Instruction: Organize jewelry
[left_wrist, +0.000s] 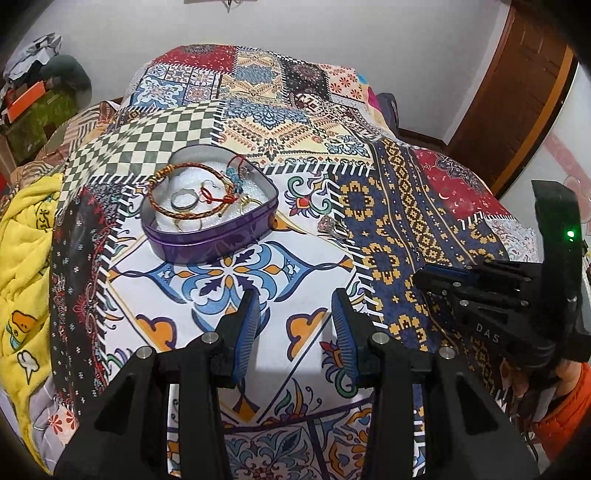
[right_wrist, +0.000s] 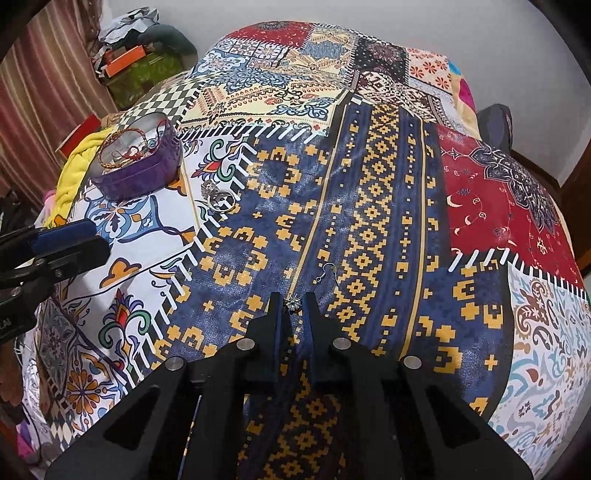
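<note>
Left gripper (left_wrist: 291, 325): jaws wide apart, holding nothing, hanging above the white flowered patch of the bedspread (left_wrist: 399, 206).
Right gripper (right_wrist: 293, 306): jaws nearly together, pinching a small sparkly earring (right_wrist: 293, 303) at the tips; its wire hook (right_wrist: 325, 272) lies on the blue-and-gold patch at 12 o'clock from the tips.
Tin (left_wrist: 207, 236): purple, heart-shaped, lid off, at 11 o'clock from the left gripper; holds a braided bracelet (left_wrist: 173, 206), a silver ring (left_wrist: 181, 199) and red cord pieces.
Loose piece (right_wrist: 218, 197): silvery jewelry on the bedspread, at 4 o'clock just beside the tin.
</note>
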